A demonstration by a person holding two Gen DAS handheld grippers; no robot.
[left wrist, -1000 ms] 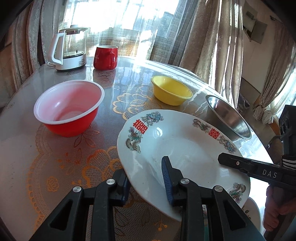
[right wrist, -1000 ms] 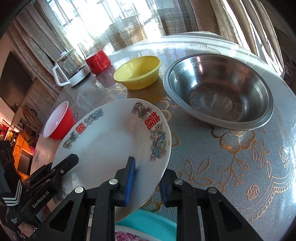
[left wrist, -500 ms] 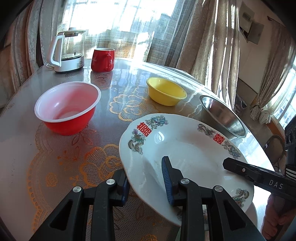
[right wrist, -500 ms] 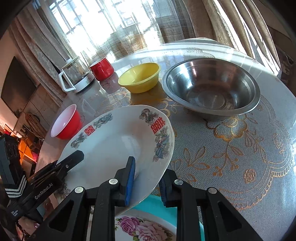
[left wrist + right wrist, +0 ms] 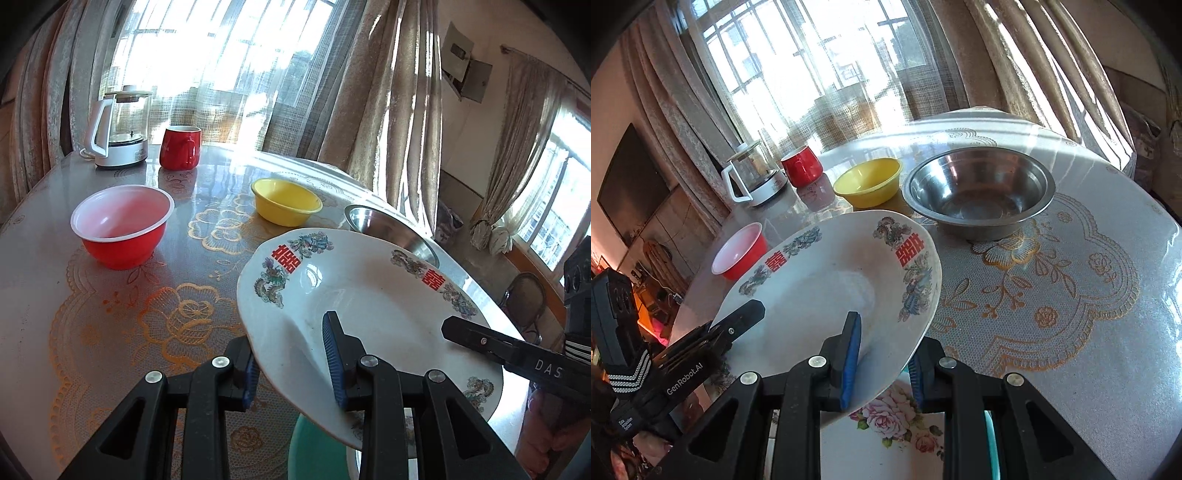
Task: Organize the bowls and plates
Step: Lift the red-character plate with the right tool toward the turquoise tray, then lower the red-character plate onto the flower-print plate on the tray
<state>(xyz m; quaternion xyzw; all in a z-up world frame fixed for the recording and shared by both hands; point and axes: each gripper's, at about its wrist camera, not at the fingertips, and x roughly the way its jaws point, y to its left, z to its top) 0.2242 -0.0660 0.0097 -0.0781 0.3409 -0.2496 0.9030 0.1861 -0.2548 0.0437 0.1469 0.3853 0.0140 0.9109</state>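
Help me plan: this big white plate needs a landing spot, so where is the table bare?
Bare cloth lies right of the steel bowl, toward the table edge, and between the red bowl and the white plate. It is crowded around the yellow bowl, mug and kettle.

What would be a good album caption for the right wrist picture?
Two grippers lift a white plate with red characters above a floral plate, with a steel bowl and yellow bowl waiting beyond.

Floral plate [image 5: 886,424] mostly hidden under white plate [image 5: 827,295]; teal rim cut off.
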